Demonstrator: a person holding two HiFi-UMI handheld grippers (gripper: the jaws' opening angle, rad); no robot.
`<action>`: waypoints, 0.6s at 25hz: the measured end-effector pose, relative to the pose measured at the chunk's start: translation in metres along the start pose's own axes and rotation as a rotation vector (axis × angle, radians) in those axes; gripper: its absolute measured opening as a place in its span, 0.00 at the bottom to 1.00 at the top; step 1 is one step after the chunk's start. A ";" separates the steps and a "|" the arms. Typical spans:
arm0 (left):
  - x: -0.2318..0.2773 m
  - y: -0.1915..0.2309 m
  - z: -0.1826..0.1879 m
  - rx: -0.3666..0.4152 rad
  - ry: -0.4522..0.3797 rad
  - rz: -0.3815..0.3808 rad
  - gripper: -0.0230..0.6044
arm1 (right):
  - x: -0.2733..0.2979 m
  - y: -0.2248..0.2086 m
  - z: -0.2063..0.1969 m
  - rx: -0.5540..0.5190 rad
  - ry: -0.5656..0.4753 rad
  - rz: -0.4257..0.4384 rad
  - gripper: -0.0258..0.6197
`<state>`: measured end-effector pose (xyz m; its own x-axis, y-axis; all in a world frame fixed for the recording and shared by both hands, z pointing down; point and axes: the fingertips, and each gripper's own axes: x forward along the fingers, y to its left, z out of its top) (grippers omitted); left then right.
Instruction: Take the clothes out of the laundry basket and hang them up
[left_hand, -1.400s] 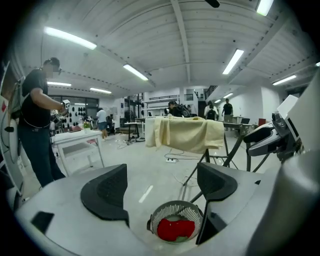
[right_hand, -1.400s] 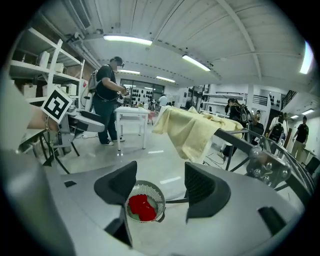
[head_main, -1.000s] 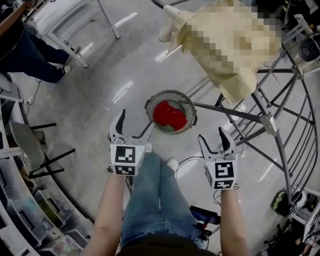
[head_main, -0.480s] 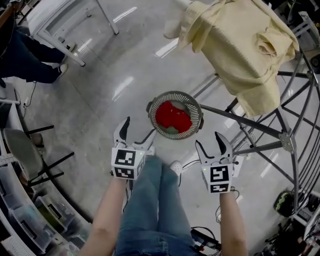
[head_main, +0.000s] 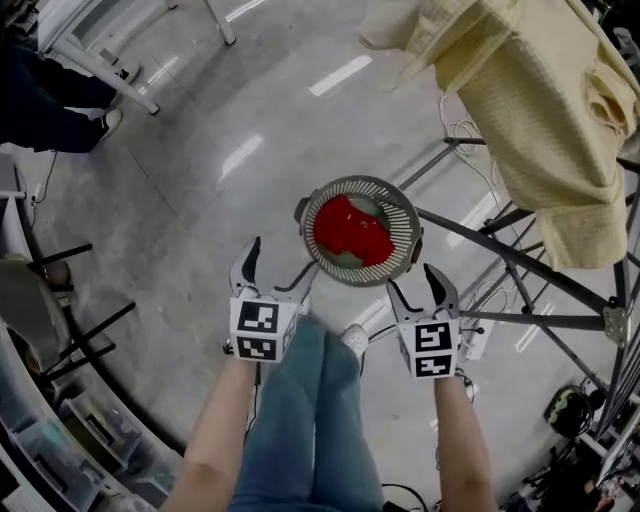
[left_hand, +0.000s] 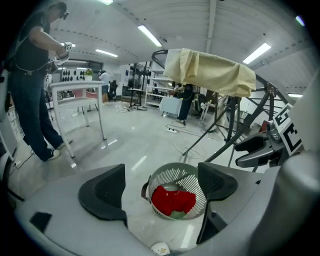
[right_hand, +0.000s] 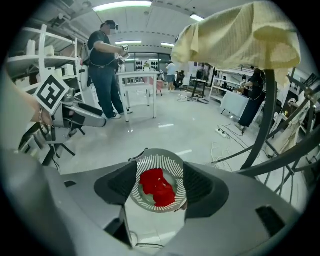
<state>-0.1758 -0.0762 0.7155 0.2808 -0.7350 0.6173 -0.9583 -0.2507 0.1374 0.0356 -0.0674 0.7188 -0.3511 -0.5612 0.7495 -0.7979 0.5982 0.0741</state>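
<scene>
A round slatted laundry basket (head_main: 400, 215) stands on the grey floor, holding a red garment (head_main: 350, 230) over something pale green (left_hand: 178, 214). A yellow garment (head_main: 545, 110) hangs over the metal drying rack (head_main: 500, 250) at the upper right. My left gripper (head_main: 278, 265) hovers open just left of the basket's near rim. On the near right side my right gripper (head_main: 412, 282) is open as well. In both gripper views the basket (left_hand: 192, 175) (right_hand: 150, 162) shows far below, framed by empty jaws (left_hand: 160, 187) (right_hand: 157, 185).
The holder's jeans-clad legs (head_main: 310, 400) and a shoe (head_main: 352, 340) are just below the basket. A white table (head_main: 100, 50) and another person (head_main: 40, 110) stand at the upper left, a folding chair (head_main: 40, 300) at the left. A power strip (head_main: 475, 340) and cables lie under the rack.
Both grippers have come down toward the basket, which now looks larger and nearer. The jaws' openings look unchanged.
</scene>
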 end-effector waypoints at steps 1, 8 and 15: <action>0.006 0.004 -0.008 0.008 0.015 0.013 0.73 | 0.010 -0.001 -0.004 0.009 0.009 0.001 0.49; 0.053 0.024 -0.047 0.033 0.070 0.050 0.73 | 0.082 0.003 -0.037 -0.041 0.105 0.014 0.47; 0.085 0.033 -0.082 0.063 0.134 0.023 0.73 | 0.143 0.014 -0.078 -0.084 0.184 0.039 0.47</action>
<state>-0.1876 -0.0953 0.8359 0.2451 -0.6516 0.7179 -0.9579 -0.2768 0.0758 0.0126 -0.0947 0.8780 -0.2792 -0.4272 0.8600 -0.7394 0.6671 0.0913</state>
